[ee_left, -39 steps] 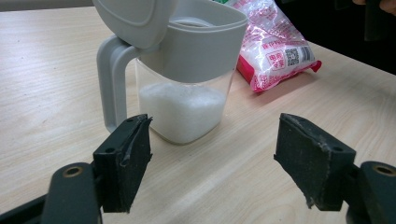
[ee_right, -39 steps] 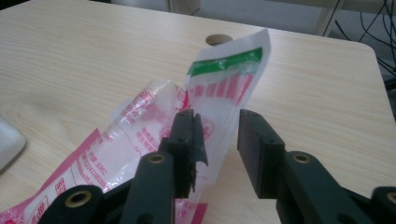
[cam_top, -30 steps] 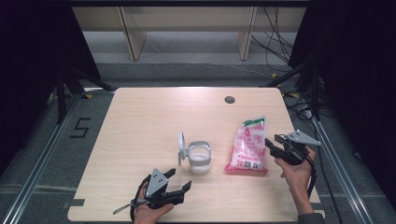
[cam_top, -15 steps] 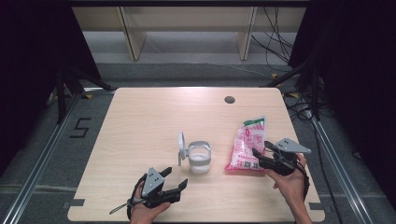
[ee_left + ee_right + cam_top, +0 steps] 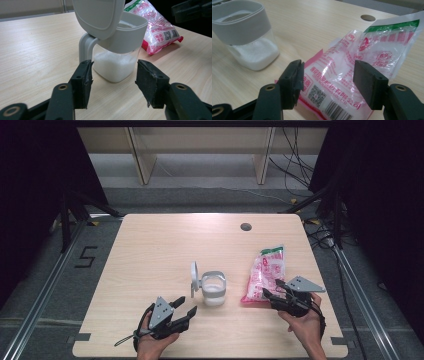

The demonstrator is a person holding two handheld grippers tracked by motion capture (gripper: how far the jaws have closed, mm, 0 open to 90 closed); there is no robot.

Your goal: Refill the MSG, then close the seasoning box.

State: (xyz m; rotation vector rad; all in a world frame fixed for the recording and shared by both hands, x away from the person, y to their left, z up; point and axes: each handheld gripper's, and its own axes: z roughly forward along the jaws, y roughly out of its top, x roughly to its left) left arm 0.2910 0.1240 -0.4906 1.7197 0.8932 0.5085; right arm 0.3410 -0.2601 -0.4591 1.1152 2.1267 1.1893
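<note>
The pink bag (image 5: 263, 275) of white grains lies flat near the right edge of the surface (image 5: 150, 245), its green-striped top pointing toward the far edge. The right gripper (image 5: 327, 80) sits at the bag's near end, fingers (image 5: 293, 81) parted on either side of the plastic without pressing it; they widened a little and have now settled. The jar (image 5: 214, 289) stands upright just left of the bag, partly filled, its lid (image 5: 194, 279) flipped up on the hinge. The left gripper (image 5: 113, 83) faces the jar, and its fingers have just been closing, with nothing between them.

I'd judge the risk lies in the grip. The film is slack and slippery, so a pinch on a loose fold could slide off. If the bag's top is cut open, lifting by the near end may spill grains across the surface. The light jar could tip if bumped.
</note>
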